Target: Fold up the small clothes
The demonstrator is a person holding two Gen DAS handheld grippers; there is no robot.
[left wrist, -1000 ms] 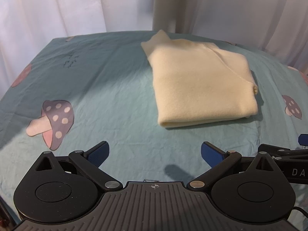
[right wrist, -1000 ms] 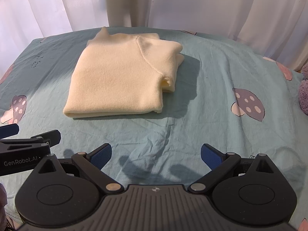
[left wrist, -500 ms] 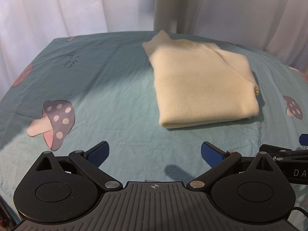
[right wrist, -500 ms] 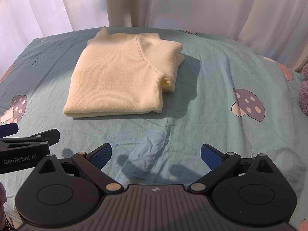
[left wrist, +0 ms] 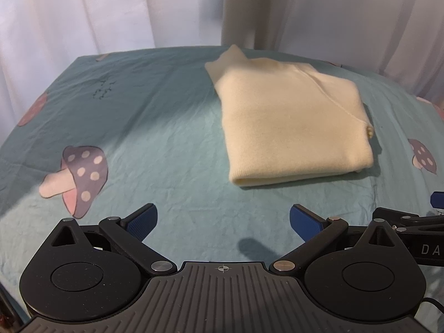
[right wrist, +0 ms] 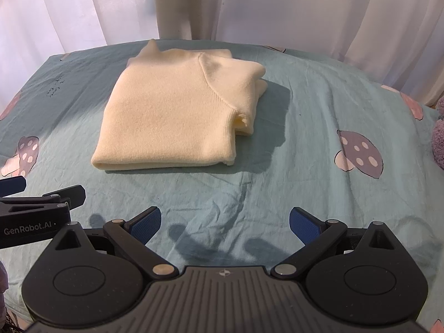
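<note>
With the cream sweater (right wrist: 172, 113) lying folded, I hold my left gripper (left wrist: 220, 220) and right gripper (right wrist: 224, 222) spread, empty, clear of its edges.

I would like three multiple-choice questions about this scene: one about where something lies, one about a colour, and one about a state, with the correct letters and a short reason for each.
1. Where does the sweater lie?
A. On the teal bedsheet, ahead of both grippers
B. Between the fingers of the right gripper
C. Hanging on the curtain

2. What colour is the sweater?
A. Dark blue
B. Cream
C. Red

3. What is the state of the sweater?
A. Spread out flat with sleeves extended
B. Crumpled in a ball
C. Folded into a compact rectangle

Answers:
1 A: it rests on the sheet, apart from the left gripper and the right gripper, both of which are open and empty.
2 B: the knit is pale cream in both views.
3 C: a folded edge faces the cameras, with layers stacked at the right side.
</note>
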